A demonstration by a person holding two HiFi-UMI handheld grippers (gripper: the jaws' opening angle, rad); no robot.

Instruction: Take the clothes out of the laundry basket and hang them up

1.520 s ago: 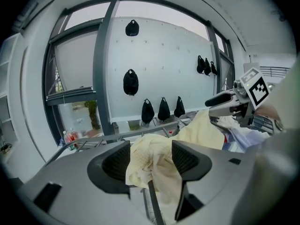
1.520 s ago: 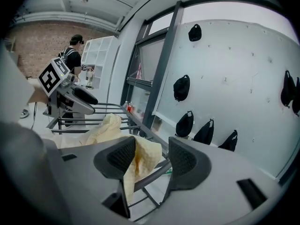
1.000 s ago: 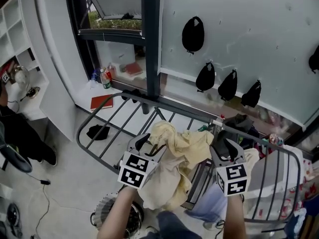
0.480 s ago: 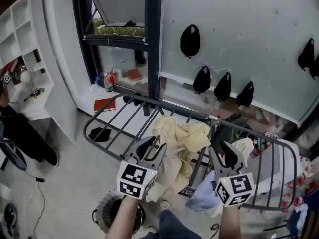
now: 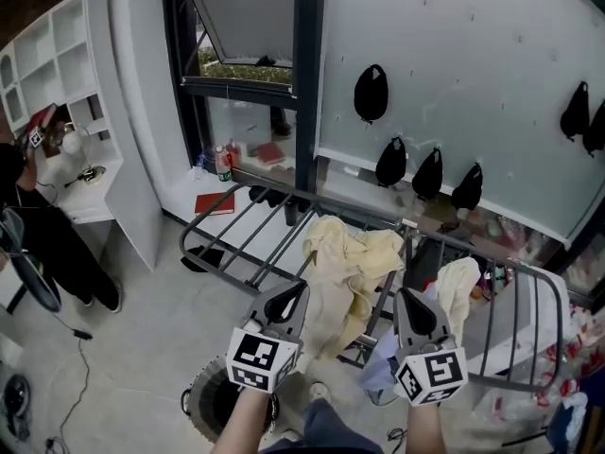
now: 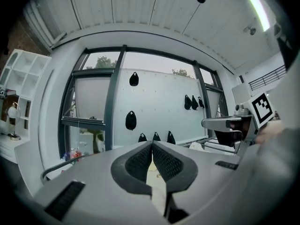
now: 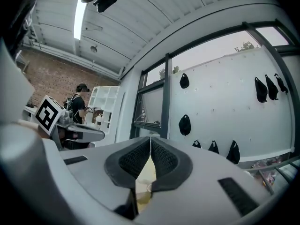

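Observation:
A pale yellow garment (image 5: 345,263) lies draped over a bar of the grey drying rack (image 5: 244,223). My left gripper (image 5: 295,288) hovers just short of it, apart from the cloth. Its jaws meet at the tips in the left gripper view (image 6: 152,144), empty. My right gripper (image 5: 406,294) hangs level beside it. Its jaws have just been closing and now stand shut with nothing between them (image 7: 150,138). The round laundry basket (image 5: 210,400) sits on the floor below my left forearm, largely hidden.
A white garment (image 5: 459,287) and a bluish one (image 5: 378,365) hang on the rack's right part. Dark pouches (image 5: 371,93) hang on the white wall behind. White shelves (image 5: 57,74) and a person (image 5: 43,244) are at the left. A window frame post (image 5: 304,93) rises behind the rack.
Both grippers have let go of the yellow garment and drawn back from it, rising a little. Their jaws went from wide open to shut. The garment stays draped on the rack.

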